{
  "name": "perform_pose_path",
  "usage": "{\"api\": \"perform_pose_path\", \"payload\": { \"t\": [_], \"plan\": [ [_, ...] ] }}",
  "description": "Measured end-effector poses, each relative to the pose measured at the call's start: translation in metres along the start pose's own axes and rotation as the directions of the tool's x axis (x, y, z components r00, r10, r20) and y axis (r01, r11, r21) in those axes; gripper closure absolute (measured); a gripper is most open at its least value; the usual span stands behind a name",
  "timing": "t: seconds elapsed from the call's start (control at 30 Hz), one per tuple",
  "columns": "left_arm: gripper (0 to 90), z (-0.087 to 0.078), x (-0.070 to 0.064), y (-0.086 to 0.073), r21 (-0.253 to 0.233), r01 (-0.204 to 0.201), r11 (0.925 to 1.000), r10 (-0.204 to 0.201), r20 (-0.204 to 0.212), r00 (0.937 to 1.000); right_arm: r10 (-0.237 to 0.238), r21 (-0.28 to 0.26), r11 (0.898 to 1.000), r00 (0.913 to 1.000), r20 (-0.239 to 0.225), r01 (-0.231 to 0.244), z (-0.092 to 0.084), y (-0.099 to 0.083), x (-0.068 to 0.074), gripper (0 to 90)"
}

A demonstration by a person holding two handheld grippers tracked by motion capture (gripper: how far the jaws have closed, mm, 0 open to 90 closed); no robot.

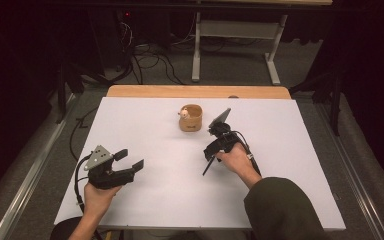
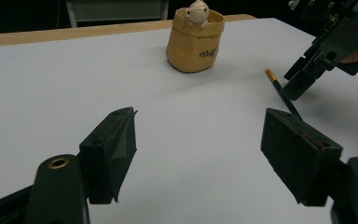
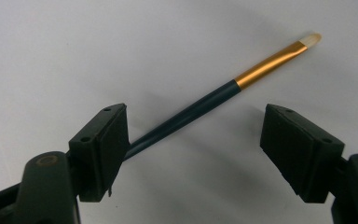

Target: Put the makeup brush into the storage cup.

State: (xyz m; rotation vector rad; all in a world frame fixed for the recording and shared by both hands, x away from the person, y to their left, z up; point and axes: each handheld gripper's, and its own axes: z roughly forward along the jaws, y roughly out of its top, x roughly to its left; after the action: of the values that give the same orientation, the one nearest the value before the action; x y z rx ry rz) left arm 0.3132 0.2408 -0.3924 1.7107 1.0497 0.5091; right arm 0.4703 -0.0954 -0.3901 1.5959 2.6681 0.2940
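Paintbrush (image 3: 200,105) lay flat on the white table (image 1: 290,165), near the tan pot (image 1: 190,118) w/ a small figure in it, not yet picked up. Right gripper (image 3: 193,149) was poised over it, jaws wide apart, handle crossing betw. them but unclamped. Left gripper (image 1: 128,159) sat well apart at the near left, jaws also apart, holding nothing. Judged: grasp, lift & prob. placing all left to do.

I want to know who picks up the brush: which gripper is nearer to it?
Right. The right gripper hangs open over the paintbrush, its jaws astride the handle. The left gripper rests open well off to the brush's left.
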Motion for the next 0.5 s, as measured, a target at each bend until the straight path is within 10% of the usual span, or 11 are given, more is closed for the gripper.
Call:
{"api": "perform_pose_path", "payload": {
  "t": [0.5],
  "plan": [
    [27.1, -0.0002, 0.0006, -0.0001, 0.0, 0.002, 1.0, -0.002, 0.001, 1.0, 0.009, 0.025, 1.0, 0.9999, 0.011, -0.009, 0.0056, 0.004, -0.0016, 27.4]
  ]
}}
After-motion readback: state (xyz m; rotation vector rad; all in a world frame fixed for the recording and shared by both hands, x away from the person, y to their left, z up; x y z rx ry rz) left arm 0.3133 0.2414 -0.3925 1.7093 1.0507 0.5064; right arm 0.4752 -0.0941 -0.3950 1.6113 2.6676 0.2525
